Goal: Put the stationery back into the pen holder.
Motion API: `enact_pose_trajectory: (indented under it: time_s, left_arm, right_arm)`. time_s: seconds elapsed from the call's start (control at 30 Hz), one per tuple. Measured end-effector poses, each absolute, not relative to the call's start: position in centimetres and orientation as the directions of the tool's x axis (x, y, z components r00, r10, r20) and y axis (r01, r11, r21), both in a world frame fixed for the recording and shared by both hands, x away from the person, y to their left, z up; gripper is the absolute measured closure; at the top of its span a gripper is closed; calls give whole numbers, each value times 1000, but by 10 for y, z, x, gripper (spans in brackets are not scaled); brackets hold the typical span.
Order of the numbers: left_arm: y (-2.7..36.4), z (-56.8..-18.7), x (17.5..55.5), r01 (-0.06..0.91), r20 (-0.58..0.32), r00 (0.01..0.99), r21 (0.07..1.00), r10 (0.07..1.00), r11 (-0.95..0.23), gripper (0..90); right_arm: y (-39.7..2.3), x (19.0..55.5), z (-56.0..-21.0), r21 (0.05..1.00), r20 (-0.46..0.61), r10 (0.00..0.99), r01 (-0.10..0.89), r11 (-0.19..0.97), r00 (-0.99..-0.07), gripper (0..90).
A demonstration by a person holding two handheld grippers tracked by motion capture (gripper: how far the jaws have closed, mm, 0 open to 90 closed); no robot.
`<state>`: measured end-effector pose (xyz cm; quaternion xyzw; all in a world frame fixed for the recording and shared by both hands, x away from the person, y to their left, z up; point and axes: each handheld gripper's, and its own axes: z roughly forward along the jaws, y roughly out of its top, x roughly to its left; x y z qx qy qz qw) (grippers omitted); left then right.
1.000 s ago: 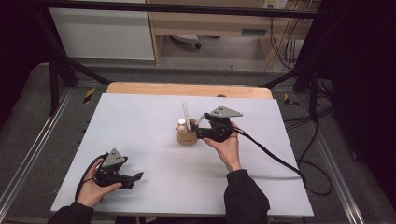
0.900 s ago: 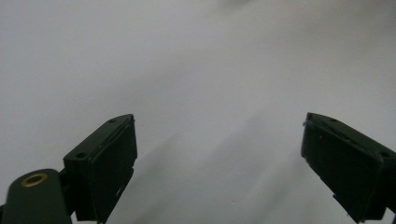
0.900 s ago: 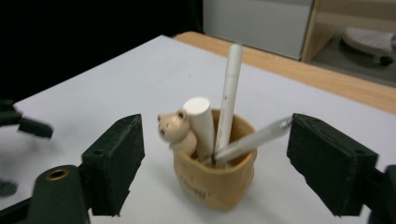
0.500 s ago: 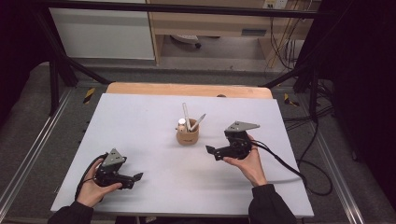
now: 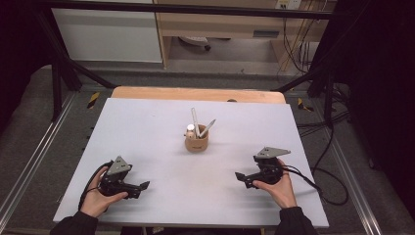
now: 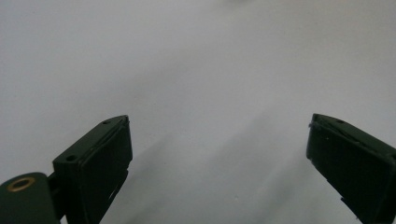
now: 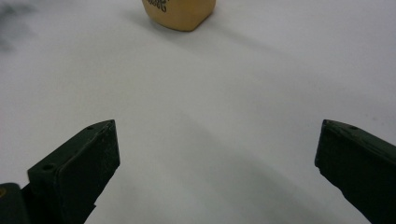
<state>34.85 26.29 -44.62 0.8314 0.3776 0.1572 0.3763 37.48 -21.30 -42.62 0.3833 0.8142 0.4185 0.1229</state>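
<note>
White table point(image 5: 161, 122) beneath both grippers' wide-open, empty jaws, right just opened.

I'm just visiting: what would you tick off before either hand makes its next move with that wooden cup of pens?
1. Wooden cup upright on the white table: ok.
2. Three pens inside the cup, leaning on its rim: ok.
3. Right gripper open, nothing between its jaws; they have just been opening: ok.
4. Left gripper open and empty: ok.
5. Both grippers apart from the cup: ok.
6. Any pens left to collect elsewhere: cannot tell.
</note>
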Motion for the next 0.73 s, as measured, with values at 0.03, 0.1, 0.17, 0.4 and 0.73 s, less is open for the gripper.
enact_pose_trajectory:
  time_s: [0.03, 0.1, 0.17, 0.4, 0.73]
  left_arm:
    - [263, -446, 348, 509, -23, 666, 744, 746, -433, 69]
    - [263, -446, 348, 508, -22, 665, 746, 746, -431, 69]
    - [263, -446, 348, 505, -19, 666, 747, 746, -432, 69]
    - [262, -447, 348, 500, -15, 672, 747, 741, -438, 70]
    - [262, -447, 347, 499, -17, 679, 745, 734, -443, 70]
  right_arm:
    - [-216, 373, -428, 779, 121, 728, 519, 352, -675, 7]
    - [-223, 369, -433, 779, 124, 723, 518, 353, -680, 7]
    - [-229, 366, -437, 776, 117, 723, 517, 361, -681, 7]
    - [-248, 355, -447, 773, 127, 725, 526, 355, -676, 7]
    - [-250, 354, -452, 759, 123, 728, 537, 368, -674, 7]
